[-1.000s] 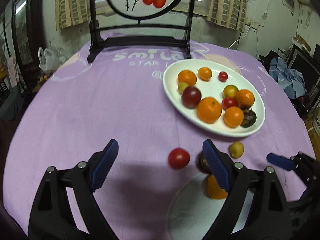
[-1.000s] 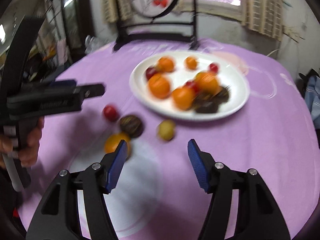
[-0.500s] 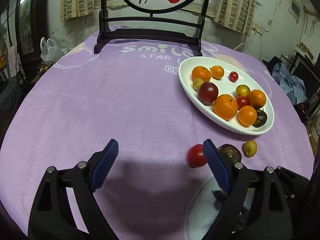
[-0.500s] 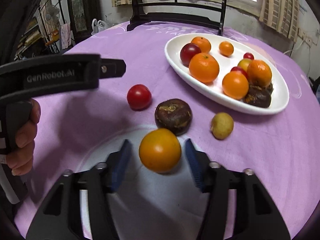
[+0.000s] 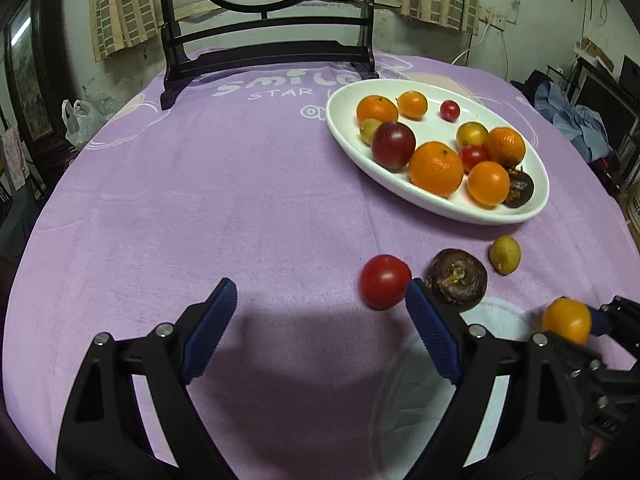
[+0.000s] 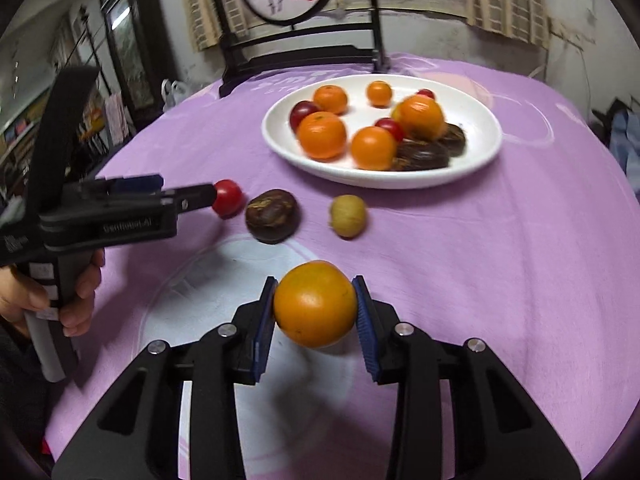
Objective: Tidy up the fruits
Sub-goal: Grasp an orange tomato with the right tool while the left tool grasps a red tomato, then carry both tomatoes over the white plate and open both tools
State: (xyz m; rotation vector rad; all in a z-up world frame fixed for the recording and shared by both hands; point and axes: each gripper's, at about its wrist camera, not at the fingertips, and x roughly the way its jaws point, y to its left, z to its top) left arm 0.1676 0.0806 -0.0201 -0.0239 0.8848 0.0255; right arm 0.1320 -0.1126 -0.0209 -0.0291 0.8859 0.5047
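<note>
My right gripper (image 6: 316, 310) is shut on an orange (image 6: 315, 304) and holds it above the purple cloth; the orange also shows in the left wrist view (image 5: 567, 320). My left gripper (image 5: 320, 330) is open and empty, just short of a red tomato (image 5: 385, 281). A dark brown fruit (image 5: 456, 277) and a small yellow-green fruit (image 5: 505, 254) lie beside the tomato. A white oval plate (image 5: 344, 128) holds several oranges, tomatoes and dark fruits. In the right wrist view the left gripper (image 6: 160, 196) points at the tomato (image 6: 228, 197).
A dark wooden screen stand (image 5: 268, 56) stands at the table's far side. A pale round print (image 6: 208, 292) marks the cloth under my right gripper. A plastic bag (image 5: 80, 120) and clutter lie beyond the table edges.
My right gripper has closed on the orange and lifted it off the cloth. My left gripper has shifted slightly left and back from the tomato.
</note>
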